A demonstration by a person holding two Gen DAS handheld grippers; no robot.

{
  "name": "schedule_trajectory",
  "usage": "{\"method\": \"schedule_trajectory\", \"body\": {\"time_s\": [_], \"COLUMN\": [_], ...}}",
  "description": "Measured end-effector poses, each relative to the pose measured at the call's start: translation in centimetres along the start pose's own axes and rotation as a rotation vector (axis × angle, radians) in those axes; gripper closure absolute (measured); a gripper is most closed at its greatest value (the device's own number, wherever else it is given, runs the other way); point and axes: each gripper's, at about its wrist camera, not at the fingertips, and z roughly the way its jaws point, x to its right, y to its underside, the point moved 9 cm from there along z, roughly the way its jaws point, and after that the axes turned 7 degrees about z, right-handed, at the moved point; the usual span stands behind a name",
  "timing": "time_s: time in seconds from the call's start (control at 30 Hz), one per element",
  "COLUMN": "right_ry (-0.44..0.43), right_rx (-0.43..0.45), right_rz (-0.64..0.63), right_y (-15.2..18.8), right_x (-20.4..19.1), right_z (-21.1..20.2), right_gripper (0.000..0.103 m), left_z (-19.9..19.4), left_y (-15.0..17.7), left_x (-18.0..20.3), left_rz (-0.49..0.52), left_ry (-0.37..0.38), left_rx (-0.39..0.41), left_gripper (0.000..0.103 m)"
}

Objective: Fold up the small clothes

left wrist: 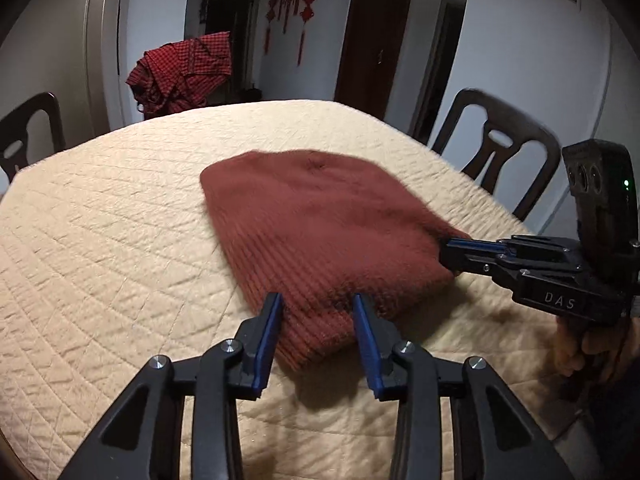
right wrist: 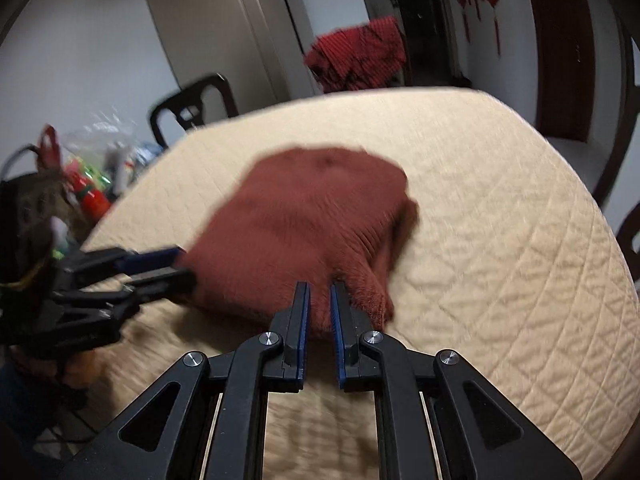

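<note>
A rust-brown knit hat [left wrist: 312,216] lies on the cream quilted table cover [left wrist: 120,220], its ribbed brim toward me. My left gripper [left wrist: 318,300] stands open astride the near brim, with fabric between its blue pads but no visible pinch. From the right, my right gripper [left wrist: 442,252] is shut on the hat's side edge. In the right wrist view the right gripper [right wrist: 320,292] clamps a raised fold of the hat [right wrist: 296,216], and the left gripper [right wrist: 184,266] sits at the hat's left edge. This view is motion-blurred.
A red checked shirt [left wrist: 184,72] hangs over a chair at the far side. Dark wooden chairs [left wrist: 500,148] stand around the table. Bags and bottles [right wrist: 92,168] crowd the space left of the table. A hand [left wrist: 580,348] holds the right gripper.
</note>
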Motion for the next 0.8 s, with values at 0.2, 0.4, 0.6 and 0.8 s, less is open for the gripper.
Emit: {"method": "schedule_trajectory", "body": {"time_s": [0.2, 0.4, 0.6, 0.8], "right_ry": [0.018, -0.002, 0.006, 0.038], "right_rx": [0.002, 0.035, 0.073, 0.025], "right_rz": [-0.013, -0.003, 0.040, 0.053], "right_y": [0.3, -0.5, -1.5, -0.7], "right_x": [0.6, -0.3, 0.2, 0.9], "right_z": [0.4, -1.1, -1.4, -0.3], "right_gripper": [0.096, 0.095, 0.094, 0.094], "left_z": [0.5, -1.0, -1.2, 0.3], "left_y": [0.3, 0.3, -0.2, 0.2], "left_x": [-0.1, -0.4, -0.6, -0.6], "left_rz": [0.008, -0.037, -0.063, -0.068], "left_ry": [-0.019, 0.000, -0.020, -0.046], "left_rx": [0.008, 0.013, 0.024, -0.021], "left_gripper": [0.063, 0.063, 0.063, 0.061]}}
